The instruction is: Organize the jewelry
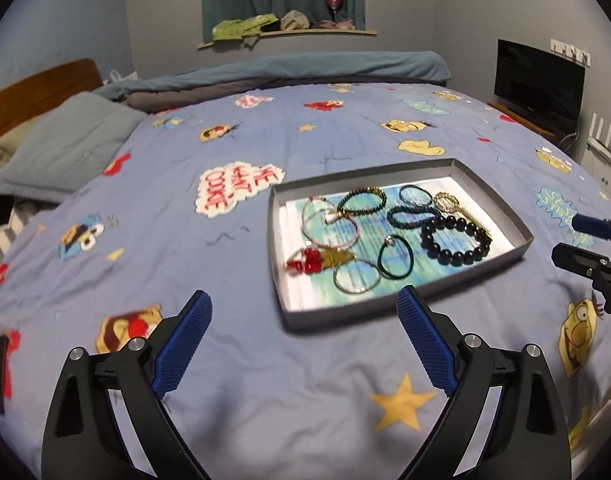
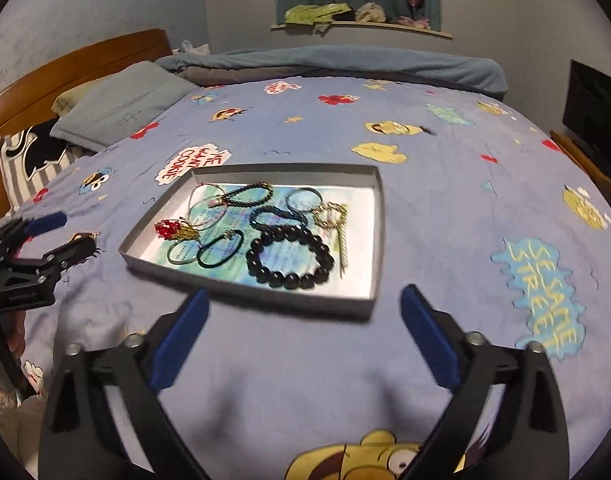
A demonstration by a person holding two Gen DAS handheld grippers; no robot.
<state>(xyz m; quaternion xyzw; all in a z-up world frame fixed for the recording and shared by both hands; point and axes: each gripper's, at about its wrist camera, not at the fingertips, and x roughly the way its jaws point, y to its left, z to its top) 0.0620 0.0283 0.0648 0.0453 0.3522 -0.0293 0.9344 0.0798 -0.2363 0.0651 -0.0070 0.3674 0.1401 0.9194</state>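
The left gripper hovers above the bedspread with its jaws spread wide and nothing between them; the right gripper hovers likewise, jaws wide apart and empty. The grey tray lies flat on the bedspread, ahead of both grippers; in the left wrist view it sits forward and to the right, its near rim just beyond the right fingertip; in the right wrist view it sits directly ahead, its near rim just beyond both fingertips. All jewelry lies inside the tray, clear of both grippers; the black bead bracelet occupies the near-right part; the dark green hair tie lies just to its left; the red and gold piece lies at the near-left; the gold chain piece lies at the right.
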